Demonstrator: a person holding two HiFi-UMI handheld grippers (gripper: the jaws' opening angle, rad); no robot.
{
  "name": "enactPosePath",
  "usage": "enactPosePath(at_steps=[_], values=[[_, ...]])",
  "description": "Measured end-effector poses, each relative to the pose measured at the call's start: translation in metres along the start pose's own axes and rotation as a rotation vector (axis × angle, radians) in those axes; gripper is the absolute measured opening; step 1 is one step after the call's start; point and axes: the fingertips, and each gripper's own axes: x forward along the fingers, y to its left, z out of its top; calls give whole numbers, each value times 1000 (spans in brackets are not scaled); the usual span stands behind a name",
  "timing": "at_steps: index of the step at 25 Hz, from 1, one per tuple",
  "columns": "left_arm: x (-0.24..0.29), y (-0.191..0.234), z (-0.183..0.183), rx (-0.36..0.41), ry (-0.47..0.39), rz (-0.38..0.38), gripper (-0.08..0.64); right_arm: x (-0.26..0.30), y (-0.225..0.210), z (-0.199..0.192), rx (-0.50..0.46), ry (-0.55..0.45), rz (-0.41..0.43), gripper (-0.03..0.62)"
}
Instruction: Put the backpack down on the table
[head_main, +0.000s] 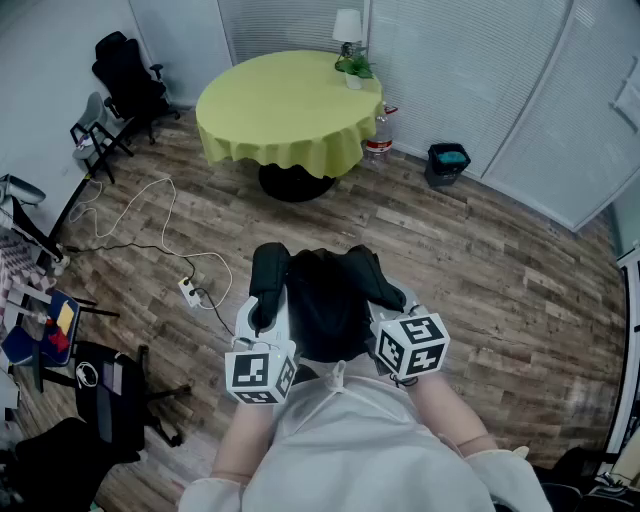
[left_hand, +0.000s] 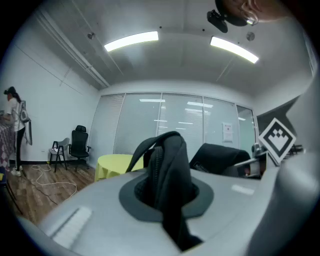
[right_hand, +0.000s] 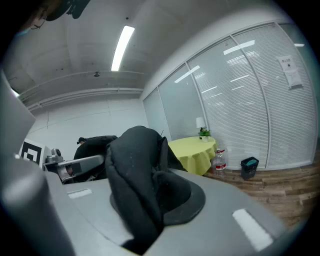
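A black backpack (head_main: 325, 300) hangs in front of me above the wooden floor, held by its two shoulder straps. My left gripper (head_main: 268, 322) is shut on the left strap (left_hand: 167, 180), which bulges up between its jaws. My right gripper (head_main: 392, 318) is shut on the right strap (right_hand: 135, 175) in the same way. The round table with a yellow-green cloth (head_main: 290, 108) stands some way ahead, also showing small in the left gripper view (left_hand: 112, 165) and the right gripper view (right_hand: 192, 152).
A small lamp (head_main: 347, 28) and a potted plant (head_main: 355, 70) stand at the table's far edge. A water bottle (head_main: 378, 135) and a dark bin (head_main: 446, 163) sit on the floor beside it. Cables with a power strip (head_main: 190, 290) lie at left; office chairs (head_main: 130, 85) at far left.
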Motion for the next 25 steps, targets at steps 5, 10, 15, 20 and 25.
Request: enactPosePath(at_steps=[5,10,15,20,25], values=[[0,-2,2,-2,3,3,25,-3,0,2,0,6,4,25],[3,-4,-1,-20,7,-11,25,-4,-5,-1,6,7,-1,25],[7,-4,-1,-26,17,-26,25,-4,-9,1,31,1,-10,25],[16,-2,-6,-38,29,-28,25,4,-15,1,37,10,-8,25],[36,13,-14,-61,45,-19,23,27,-21,1,42,33,-2,25]])
